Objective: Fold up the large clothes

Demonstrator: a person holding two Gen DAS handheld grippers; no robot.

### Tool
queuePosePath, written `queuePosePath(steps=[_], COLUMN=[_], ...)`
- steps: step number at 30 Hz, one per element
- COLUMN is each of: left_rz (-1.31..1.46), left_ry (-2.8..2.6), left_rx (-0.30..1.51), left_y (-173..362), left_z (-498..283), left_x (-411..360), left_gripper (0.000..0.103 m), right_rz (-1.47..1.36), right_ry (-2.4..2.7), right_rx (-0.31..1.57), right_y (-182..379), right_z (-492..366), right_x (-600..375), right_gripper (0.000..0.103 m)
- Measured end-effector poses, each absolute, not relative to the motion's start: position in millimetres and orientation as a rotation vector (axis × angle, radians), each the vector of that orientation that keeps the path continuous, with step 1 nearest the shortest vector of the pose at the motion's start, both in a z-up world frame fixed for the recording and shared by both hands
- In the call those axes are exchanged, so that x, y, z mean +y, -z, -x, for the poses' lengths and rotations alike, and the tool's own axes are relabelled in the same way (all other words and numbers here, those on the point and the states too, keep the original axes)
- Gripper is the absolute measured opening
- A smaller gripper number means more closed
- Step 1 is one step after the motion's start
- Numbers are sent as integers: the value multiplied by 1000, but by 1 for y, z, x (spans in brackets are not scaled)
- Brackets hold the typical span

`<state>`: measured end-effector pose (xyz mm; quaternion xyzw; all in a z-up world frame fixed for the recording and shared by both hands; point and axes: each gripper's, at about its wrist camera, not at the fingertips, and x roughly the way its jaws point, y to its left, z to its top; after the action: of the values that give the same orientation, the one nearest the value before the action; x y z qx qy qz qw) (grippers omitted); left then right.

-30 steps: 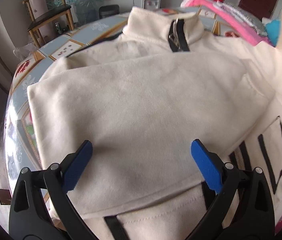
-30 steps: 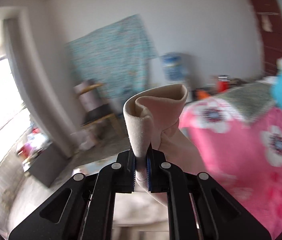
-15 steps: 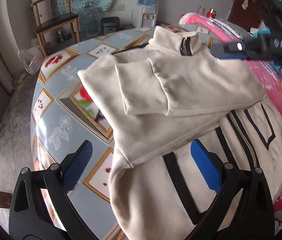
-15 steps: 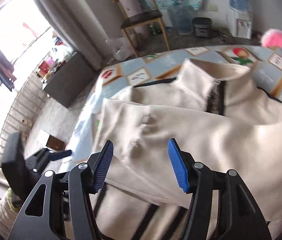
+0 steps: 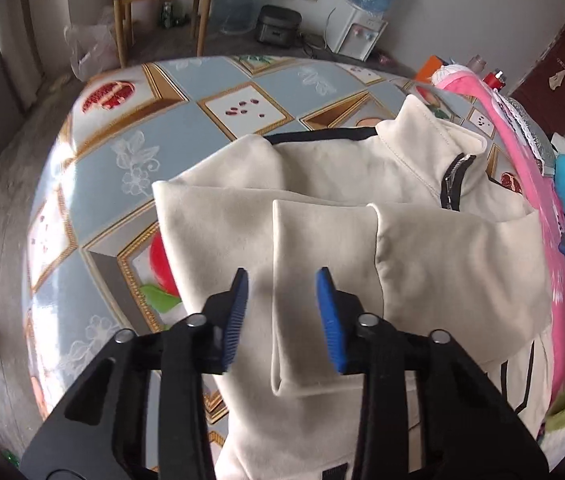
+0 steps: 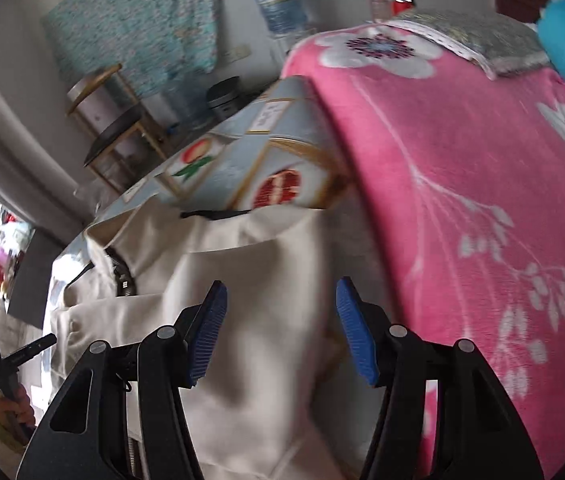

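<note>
The cream jacket [image 5: 362, 240] lies on the table [image 5: 162, 120], a sleeve folded across its chest. The left gripper [image 5: 282, 312], jaws just narrowing and empty, hovers over the cuff; the right gripper [image 6: 282, 332] hangs half-open, empty. Best pinch both layers squarely.

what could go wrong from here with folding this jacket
1. The folded sleeve lies loose on the cream jacket. The left gripper, whose jaws have just been closing with nothing pinched, hangs right over it and could drag the fold out.
2. The jacket's right side lies against the pink blanket; the open right gripper might catch blanket along with cloth.
3. The hem seems to hang past the patterned tablecloth, so a tug might slide it off.
</note>
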<state>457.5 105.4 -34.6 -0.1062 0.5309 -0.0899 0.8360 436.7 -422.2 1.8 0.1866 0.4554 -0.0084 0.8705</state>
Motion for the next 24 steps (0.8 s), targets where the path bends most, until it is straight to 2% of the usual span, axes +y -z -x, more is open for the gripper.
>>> queuePosePath(steps=[2, 8, 10, 12, 18, 24], left_rz=[222, 240, 235, 255, 332, 378], left_ry=[190, 159, 179, 232, 326, 231], left_rx=[1139, 1180, 1176, 1126, 955, 1067], left_y=[38, 43, 39, 24, -34, 9], left_z=[-462, -468, -466, -459, -423, -425], left_x=[103, 101, 98, 99, 112, 134], left_gripper=[20, 20, 7, 4, 4, 4], right_rz=[-409, -431, -430, -429, -402, -395], right_ry=[26, 15, 18, 24, 55, 69], right_rx=[963, 974, 969, 961, 951, 1028], right_y=[10, 22, 20, 17, 5, 26], right_z=[-438, -440, -441, -442, -447, -474], right_x=[-431, -432, -432, -435, -442, -434], right_gripper=[56, 56, 56, 56, 56, 55])
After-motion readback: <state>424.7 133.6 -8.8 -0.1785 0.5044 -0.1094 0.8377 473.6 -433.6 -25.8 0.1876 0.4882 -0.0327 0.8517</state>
